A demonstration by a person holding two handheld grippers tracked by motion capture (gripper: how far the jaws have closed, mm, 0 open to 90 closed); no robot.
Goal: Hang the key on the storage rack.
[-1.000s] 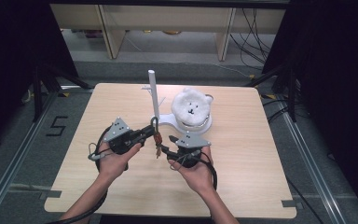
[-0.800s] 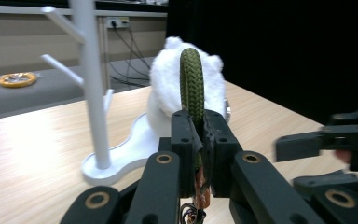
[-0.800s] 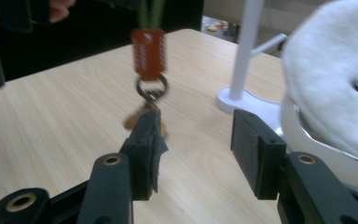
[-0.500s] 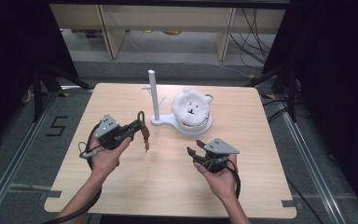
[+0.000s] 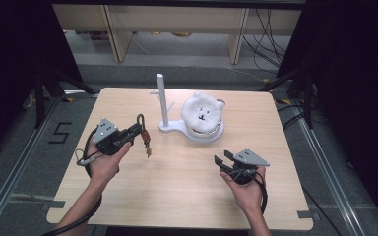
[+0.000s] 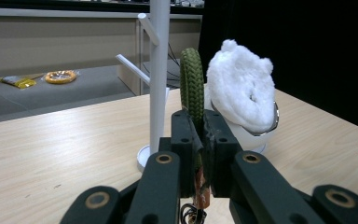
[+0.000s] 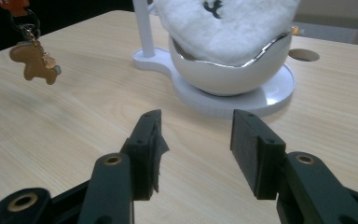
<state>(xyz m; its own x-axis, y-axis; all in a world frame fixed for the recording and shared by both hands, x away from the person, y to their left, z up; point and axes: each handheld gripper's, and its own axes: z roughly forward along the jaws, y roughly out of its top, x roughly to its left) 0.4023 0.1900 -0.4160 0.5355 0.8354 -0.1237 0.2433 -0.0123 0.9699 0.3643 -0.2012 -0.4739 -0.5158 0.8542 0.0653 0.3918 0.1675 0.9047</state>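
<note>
1. The left gripper (image 5: 137, 132) sat at centre left of the high view, lifted above the table (image 5: 128, 196), with its jaws pressed together on a keychain (image 5: 144, 133).
2. In the left gripper view the keychain's green cord loop (image 6: 192, 86) stood up out of the closed jaws at the middle of the frame, and an orange tag and metal ring hung below them at the bottom edge.
3. In the high view the keychain's charm (image 5: 148, 149) dangled under the jaw tips, clear of the tabletop.
4. The right gripper view showed that brown charm (image 7: 34, 60) at the upper left of the frame, hanging in the air.
5. The right gripper (image 5: 224, 162) lay at lower right of the high view, its jaws spread wide and holding nothing.
6. In the right gripper view a bare strip of table showed between the two pads (image 7: 251, 144).
7. A white stand (image 5: 163, 103) with side pegs rose at upper centre of the high view, well apart from both grippers.
8. Just right of the stand's post, a white fluffy bear (image 5: 203, 112) sat in a bowl (image 5: 204, 135) on the stand's base.
</note>
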